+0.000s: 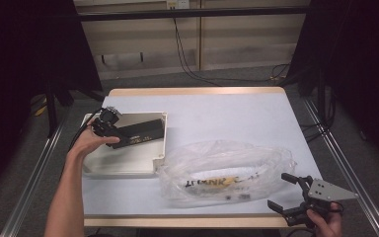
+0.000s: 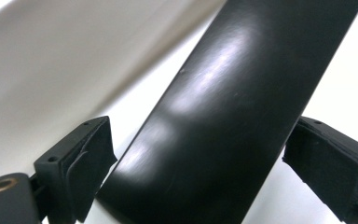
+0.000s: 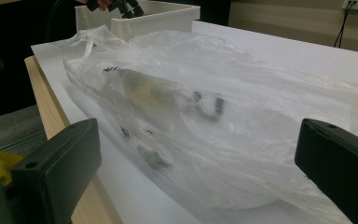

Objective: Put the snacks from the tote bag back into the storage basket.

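A long black bar [image 1: 139,131] lies slantwise in a shallow white tray [image 1: 123,165] at the table's left. My left gripper [image 1: 112,131] is at the bar's left end, held by a hand. In the left gripper view the glossy bar [image 2: 214,116] runs between the jaws of the left gripper [image 2: 200,163]; both pads [image 2: 86,163] stand just off its edges, so the gripper is open. My right gripper [image 1: 278,190] is open at the table's front right corner. In its own view the right gripper [image 3: 196,158] faces a crumpled clear plastic bag [image 3: 205,93] with small dark items inside.
The plastic bag [image 1: 222,170] lies across the front middle of the white table top [image 1: 217,113], just right of the tray. The tray's wall [image 3: 154,16] stands behind the bag. Black curtains and cables surround the table.
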### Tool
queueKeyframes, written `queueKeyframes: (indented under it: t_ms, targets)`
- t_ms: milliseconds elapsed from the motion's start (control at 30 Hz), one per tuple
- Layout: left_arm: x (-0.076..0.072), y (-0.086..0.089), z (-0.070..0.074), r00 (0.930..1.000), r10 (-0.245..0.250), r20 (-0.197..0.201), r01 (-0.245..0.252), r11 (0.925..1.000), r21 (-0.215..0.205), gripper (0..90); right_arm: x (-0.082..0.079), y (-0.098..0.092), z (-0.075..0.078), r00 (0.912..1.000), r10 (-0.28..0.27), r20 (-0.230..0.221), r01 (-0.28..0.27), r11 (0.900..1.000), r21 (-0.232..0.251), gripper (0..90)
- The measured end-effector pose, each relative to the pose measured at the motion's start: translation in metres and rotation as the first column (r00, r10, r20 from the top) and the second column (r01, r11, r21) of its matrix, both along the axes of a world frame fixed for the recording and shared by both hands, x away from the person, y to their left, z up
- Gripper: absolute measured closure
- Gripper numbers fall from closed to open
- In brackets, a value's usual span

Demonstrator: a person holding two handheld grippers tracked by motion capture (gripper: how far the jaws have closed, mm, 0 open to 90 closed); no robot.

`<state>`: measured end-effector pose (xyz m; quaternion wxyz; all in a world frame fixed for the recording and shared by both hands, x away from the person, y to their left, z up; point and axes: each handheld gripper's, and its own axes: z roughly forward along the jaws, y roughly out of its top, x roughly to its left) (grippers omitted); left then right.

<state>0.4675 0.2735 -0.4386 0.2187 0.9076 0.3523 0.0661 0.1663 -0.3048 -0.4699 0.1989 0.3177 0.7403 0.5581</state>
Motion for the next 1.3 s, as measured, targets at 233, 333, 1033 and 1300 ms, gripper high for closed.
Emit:
queueKeyframes:
  t_ms: [233, 333, 1033, 1300]
  targets:
    - [-0.011, 0.010, 0.011, 0.9978, 0.029, 0.060, -0.028, 0.9995, -0.015, 8.5, 0.001, 0.001, 0.000, 1.0000, 0.006, 0.000, -0.006, 1.000, -0.001, 0.0]
    - [-0.020, 0.015, 0.019, 0.9903, 0.075, 0.117, -0.069, 0.9962, -0.053, 10.7, 0.001, 0.002, 0.000, 1.0000, 0.002, -0.002, -0.002, 1.000, -0.002, 0.0]
    - [-0.090, 0.020, 0.029, 0.9442, 0.153, 0.292, -0.104, 0.9784, -0.179, 74.6, 0.001, 0.001, 0.000, 1.0000, 0.008, 0.002, -0.008, 1.000, 0.007, 0.0]
    - [-0.099, 0.013, 0.005, 0.9475, 0.150, 0.282, -0.099, 0.9774, -0.186, 89.1, 0.002, 0.001, 0.000, 1.0000, 0.006, -0.003, -0.006, 1.000, 0.005, 0.0]
